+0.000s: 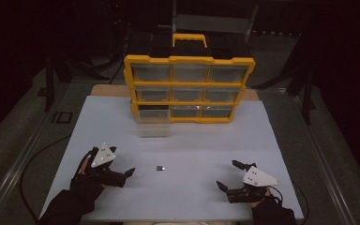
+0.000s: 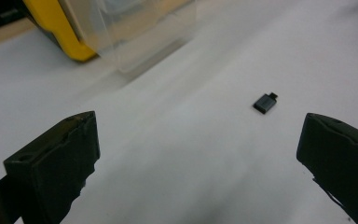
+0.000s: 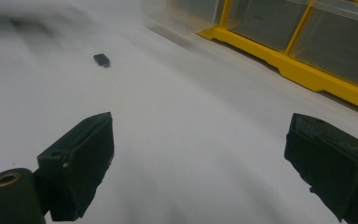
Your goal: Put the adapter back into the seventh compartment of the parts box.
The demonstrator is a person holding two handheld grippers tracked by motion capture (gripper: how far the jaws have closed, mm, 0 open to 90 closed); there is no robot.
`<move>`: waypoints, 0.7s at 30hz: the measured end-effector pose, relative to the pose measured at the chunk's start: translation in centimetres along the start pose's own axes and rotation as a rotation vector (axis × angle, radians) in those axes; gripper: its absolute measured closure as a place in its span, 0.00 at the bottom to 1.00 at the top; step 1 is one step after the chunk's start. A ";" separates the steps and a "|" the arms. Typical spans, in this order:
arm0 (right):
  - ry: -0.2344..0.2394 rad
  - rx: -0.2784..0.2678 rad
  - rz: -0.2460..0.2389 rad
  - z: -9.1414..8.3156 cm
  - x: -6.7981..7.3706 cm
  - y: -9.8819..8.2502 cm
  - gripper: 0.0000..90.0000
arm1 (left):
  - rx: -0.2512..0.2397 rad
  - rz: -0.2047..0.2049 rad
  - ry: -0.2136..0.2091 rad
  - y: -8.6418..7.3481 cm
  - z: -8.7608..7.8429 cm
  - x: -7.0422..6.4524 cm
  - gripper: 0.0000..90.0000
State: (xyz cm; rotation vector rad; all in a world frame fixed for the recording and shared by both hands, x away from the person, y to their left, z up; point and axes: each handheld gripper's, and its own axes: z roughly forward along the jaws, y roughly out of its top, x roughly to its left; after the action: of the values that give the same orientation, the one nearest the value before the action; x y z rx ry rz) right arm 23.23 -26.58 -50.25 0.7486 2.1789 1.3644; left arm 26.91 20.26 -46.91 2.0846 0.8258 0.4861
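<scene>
Well apart, both tools flank the adapter [image 1: 160,168], jaws wide.

White table top [image 1: 262,140], matte, sitting on a wooden board whose edge shows at the far side. On it: yellow organizer cabinet [image 1: 189,89] at the far centre, 3 rows of 3 clear drawers. Bottom-left drawer [image 1: 153,125] is pulled out onto the white surface. 1 small dark adapter [image 1: 160,168] lies alone near the front centre, well apart from the cabinet.
</scene>
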 end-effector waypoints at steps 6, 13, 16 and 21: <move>-0.001 -0.001 -0.001 0.0 0.0 0.0 0.09 | -0.017 0.024 -0.011 1.2 -0.3 0.1 0.00; -0.001 -0.001 -0.001 0.0 0.0 0.0 0.09 | -0.042 0.038 -0.054 2.7 -0.5 0.2 0.00; 0.000 0.000 -0.001 0.0 0.0 0.0 0.09 | -0.048 0.052 -0.067 3.3 -0.6 0.2 0.00; 0.000 0.000 0.000 0.0 0.0 0.0 0.09 | -0.059 0.077 -0.091 4.5 -0.7 0.3 0.00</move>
State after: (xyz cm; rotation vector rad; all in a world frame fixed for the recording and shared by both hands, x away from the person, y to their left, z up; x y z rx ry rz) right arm 23.23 -26.59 -50.25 0.7483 2.1793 1.3640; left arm 28.47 18.85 -42.82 2.0734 0.6729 0.4474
